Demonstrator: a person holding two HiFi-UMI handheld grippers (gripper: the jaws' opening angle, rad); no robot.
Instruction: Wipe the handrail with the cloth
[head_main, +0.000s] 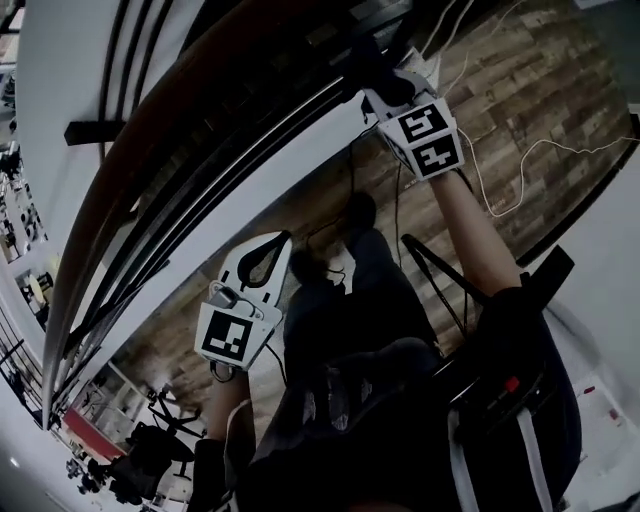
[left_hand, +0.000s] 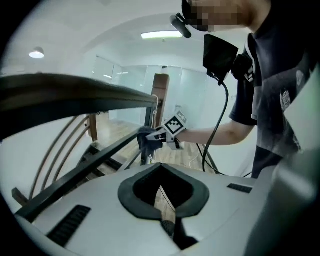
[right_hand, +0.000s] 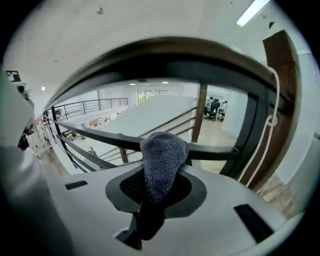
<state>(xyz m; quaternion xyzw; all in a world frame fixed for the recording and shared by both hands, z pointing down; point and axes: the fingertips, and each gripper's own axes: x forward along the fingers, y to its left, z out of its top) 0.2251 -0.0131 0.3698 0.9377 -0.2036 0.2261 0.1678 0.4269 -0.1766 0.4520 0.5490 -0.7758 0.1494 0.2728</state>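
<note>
Wood, dark and reddish, forms the handrail (head_main: 150, 125), a long curve that sweeps from the top centre to the lower left of the head view. Black bars (right_hand: 95, 136) run beneath it.

We hold a tool in each hand. The left tool (head_main: 265, 260) hangs low, well apart from the rail. Its jaws are drawn together but for a thin slit, with nothing between them. The right tool (head_main: 388, 90) is stretched out on a straight arm to the far end of the railing, near a wooden post (right_hand: 200, 112). It is clamped on the cloth (right_hand: 162, 155), a small grey towelling rag that bulges up out of the jaws.

In the right gripper view the cloth sits in front of one of the black bars, with the handrail arching above it. We cannot tell whether it touches either.

No wiped or dusty patch shows on the wood, so the progress can't be read directly. We judge the wiping to be at one end of the rail, with the long curve towards the left tool probably yet to be done.
</note>
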